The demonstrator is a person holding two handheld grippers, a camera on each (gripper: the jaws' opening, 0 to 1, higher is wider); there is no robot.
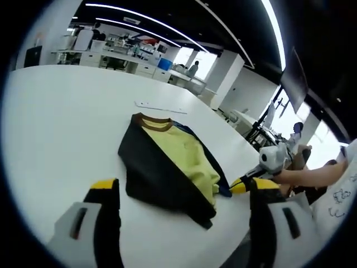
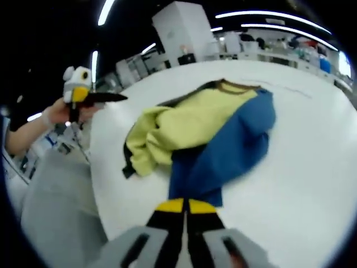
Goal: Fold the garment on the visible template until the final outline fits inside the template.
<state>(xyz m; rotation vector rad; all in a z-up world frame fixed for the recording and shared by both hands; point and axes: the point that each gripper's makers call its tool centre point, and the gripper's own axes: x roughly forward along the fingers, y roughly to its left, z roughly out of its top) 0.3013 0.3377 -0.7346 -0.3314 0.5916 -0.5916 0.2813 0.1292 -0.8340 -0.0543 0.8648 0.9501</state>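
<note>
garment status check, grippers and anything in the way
Left gripper open, short of the cloth. Right gripper shut at the blue edge, grip unclear. Yellow, blue and black garment partly folded, bunched on white table. Nothing blocking.

Your garment (image 2: pixel 212 134) looks motion-blurred in the right gripper view; the faint strip (image 1: pixel 159 107) on your tabletop (image 1: pixel 61 123) is too small to identify.

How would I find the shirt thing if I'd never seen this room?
Look for the big white table that fills the middle of the room. Lying on it, near the rounded edge, is the garment, partly folded over itself. It is the one soft, colourful thing there: yellow in the middle, with a blue side, a black side and a brown collar.
</note>
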